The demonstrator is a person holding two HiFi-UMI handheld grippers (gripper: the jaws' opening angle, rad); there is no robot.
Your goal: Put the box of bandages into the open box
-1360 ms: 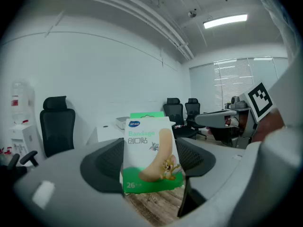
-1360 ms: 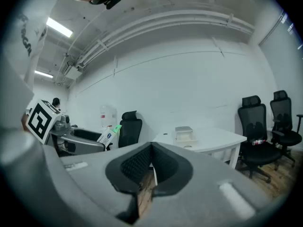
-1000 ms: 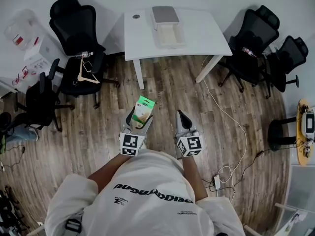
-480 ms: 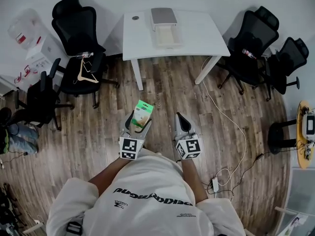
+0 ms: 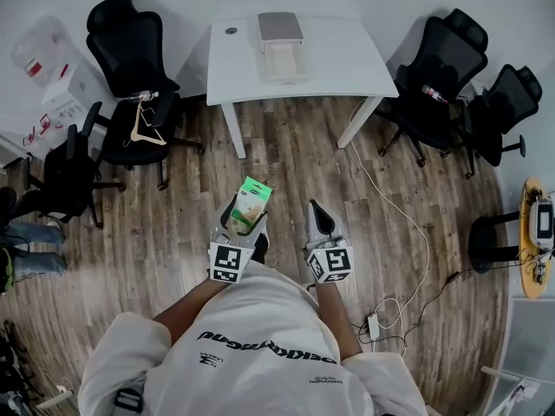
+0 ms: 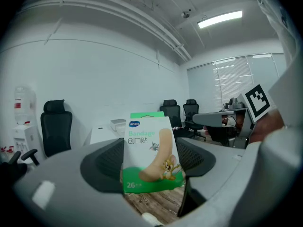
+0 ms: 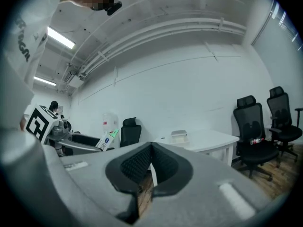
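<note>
Ribbed jaws of our left gripper (image 6: 149, 159) pinch the flat cardboard box of bandages (image 6: 150, 150); our right gripper (image 7: 150, 168) jaws meet, empty; the desk (image 5: 347, 59) has drifted left.

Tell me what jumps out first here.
The green-and-white bandage box, clamped upright in the left gripper above the wood floor. Next, the white table ahead, with the open box on it. The right gripper is shut and empty.
</note>
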